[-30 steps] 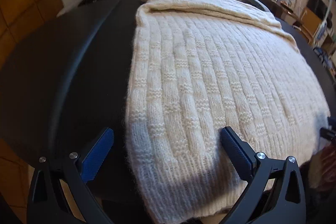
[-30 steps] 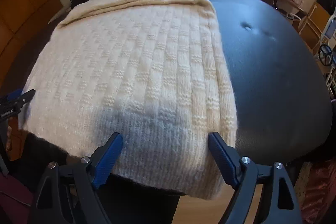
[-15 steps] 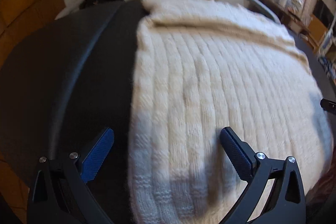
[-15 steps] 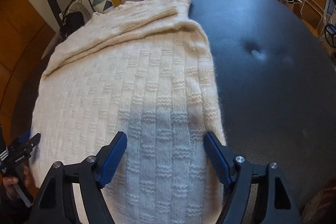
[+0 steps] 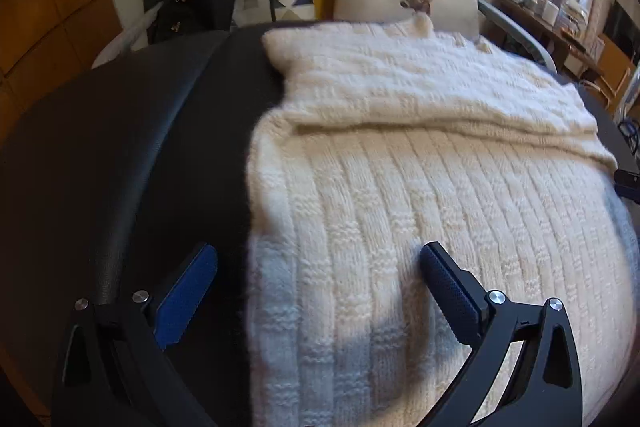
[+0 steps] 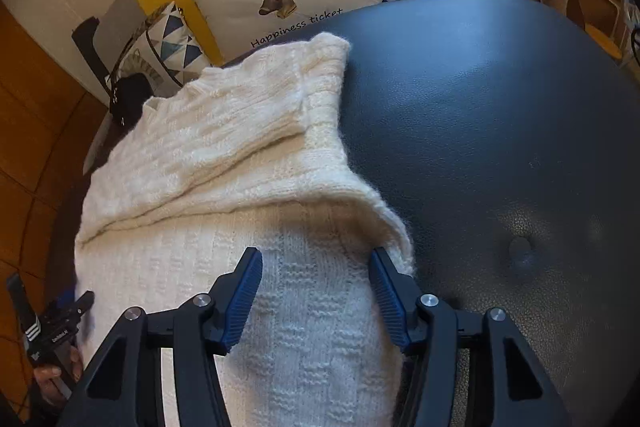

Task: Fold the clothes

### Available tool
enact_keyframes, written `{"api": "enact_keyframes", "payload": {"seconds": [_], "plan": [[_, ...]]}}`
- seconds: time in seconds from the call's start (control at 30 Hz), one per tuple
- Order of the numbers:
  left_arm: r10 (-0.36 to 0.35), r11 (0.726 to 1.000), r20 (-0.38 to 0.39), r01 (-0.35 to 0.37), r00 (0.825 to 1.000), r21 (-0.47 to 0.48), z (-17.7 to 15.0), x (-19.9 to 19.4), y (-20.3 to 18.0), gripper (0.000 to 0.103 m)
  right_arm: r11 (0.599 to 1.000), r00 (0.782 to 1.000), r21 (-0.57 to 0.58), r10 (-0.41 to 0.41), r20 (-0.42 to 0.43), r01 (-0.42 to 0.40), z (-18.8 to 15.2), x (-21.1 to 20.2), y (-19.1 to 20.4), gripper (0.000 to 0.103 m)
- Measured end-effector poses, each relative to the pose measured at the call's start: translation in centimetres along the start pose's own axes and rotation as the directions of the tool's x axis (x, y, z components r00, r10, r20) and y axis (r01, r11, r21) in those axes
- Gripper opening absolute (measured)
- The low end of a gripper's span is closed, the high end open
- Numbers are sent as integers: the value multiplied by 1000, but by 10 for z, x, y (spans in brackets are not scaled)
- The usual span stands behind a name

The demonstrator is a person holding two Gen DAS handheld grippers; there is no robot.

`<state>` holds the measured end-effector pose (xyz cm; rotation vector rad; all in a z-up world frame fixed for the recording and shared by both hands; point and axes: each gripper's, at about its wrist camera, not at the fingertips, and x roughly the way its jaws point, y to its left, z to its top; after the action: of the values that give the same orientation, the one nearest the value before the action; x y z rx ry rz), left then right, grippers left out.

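Right, we're mid-fold here, I'd say. The cream sweater [image 5: 420, 187] lies spread over the black padded ottoman [image 6: 500, 115], filling the middle and right of the left wrist view, with one part already folded across its upper end, a soft ridge running through mid-frame. It's a chunky knit, ribbed in long columns broken by little basket-weave blocks, fuzzy along the edges. The ottoman is smooth, grained leatherette with a tufted button dimple at the right of the right wrist view.

Now the grippers. The left gripper [image 5: 316, 291] hangs at the bottom of its frame, fingers spread wide, straddling the sweater's left edge, one blue pad over bare leatherette, the other over the knit, pinching nothing. The right gripper [image 6: 316, 291] sits low in its frame over the sweater's right edge, just below the rolled corner of the fold; its fingers are closing with knit between them, though the pads don't look pressed in yet.

Next, I reckon, both sides need a firm pinch through thick, springy wool, then an even lift so the fold lands square.
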<state>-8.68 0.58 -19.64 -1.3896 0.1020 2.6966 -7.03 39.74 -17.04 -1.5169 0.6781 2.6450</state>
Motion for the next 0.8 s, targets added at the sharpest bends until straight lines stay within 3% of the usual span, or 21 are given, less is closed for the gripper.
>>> {"api": "enact_keyframes", "payload": {"seconds": [0.1, 0.2, 0.3, 0.4, 0.47, 0.57, 0.67, 0.8], "plan": [[2, 999, 63, -4, 998, 33, 18, -6, -5, 103, 996, 1000, -87, 4, 13, -3, 14, 1, 25, 59], [59, 993, 91, -67, 994, 93, 39, 7, -14, 103, 989, 1000, -146, -19, -21, 15, 30, 21, 46, 60], [143, 978, 23, -145, 989, 151, 39, 39, -15, 103, 980, 993, -188, -80, -90, 62, 35, 41, 49, 60], [77, 995, 6, -78, 997, 67, 31, 35, 8, 103, 973, 990, -219, -97, -99, 73, 32, 36, 48, 59], [65, 997, 49, -67, 997, 27, 37, 25, 16, 103, 972, 996, -226, -75, -53, 62, 43, 26, 57, 59], [37, 999, 124, -40, 992, 24, 58, 14, 12, 103, 969, 999, -243, -36, 24, 40, 62, 11, 71, 60], [29, 998, 169, -37, 985, 45, 85, 15, 3, 103, 973, 999, -229, -12, 39, 21, 90, 27, 79, 60], [129, 985, 86, -138, 988, 105, 100, 57, -11, 103, 981, 997, -178, -80, -13, 77, 99, 66, 53, 61]]}}
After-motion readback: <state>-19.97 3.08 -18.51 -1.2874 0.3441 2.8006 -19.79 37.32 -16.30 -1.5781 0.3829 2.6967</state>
